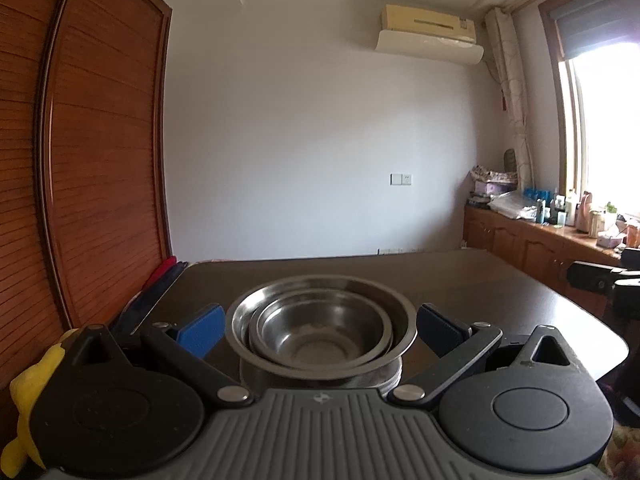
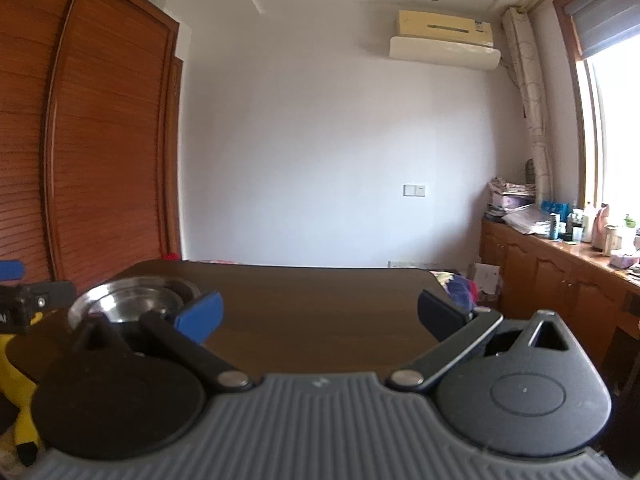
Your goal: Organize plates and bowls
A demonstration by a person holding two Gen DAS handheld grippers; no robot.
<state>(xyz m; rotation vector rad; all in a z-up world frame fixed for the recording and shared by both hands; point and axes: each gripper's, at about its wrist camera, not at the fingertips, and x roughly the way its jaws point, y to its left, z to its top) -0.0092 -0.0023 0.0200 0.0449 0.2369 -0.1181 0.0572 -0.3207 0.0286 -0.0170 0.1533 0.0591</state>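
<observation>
The left gripper (image 1: 320, 330) has its fingers spread wide, flanking a nested stack of steel bowls (image 1: 320, 328) on the dark surface (image 1: 480, 292), clamping nothing. The right gripper (image 2: 320, 316), fingers also apart, holds nothing, the stack lying outside its left finger. Already nested, the stack fits finished or awaiting relocation; any grasp should pinch the rim squarely.

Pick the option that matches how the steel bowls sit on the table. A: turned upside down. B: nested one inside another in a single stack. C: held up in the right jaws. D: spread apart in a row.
B: in the left wrist view the smaller bowl sits inside the larger bowl, openings up, on the table, with the left gripper open around them.
</observation>
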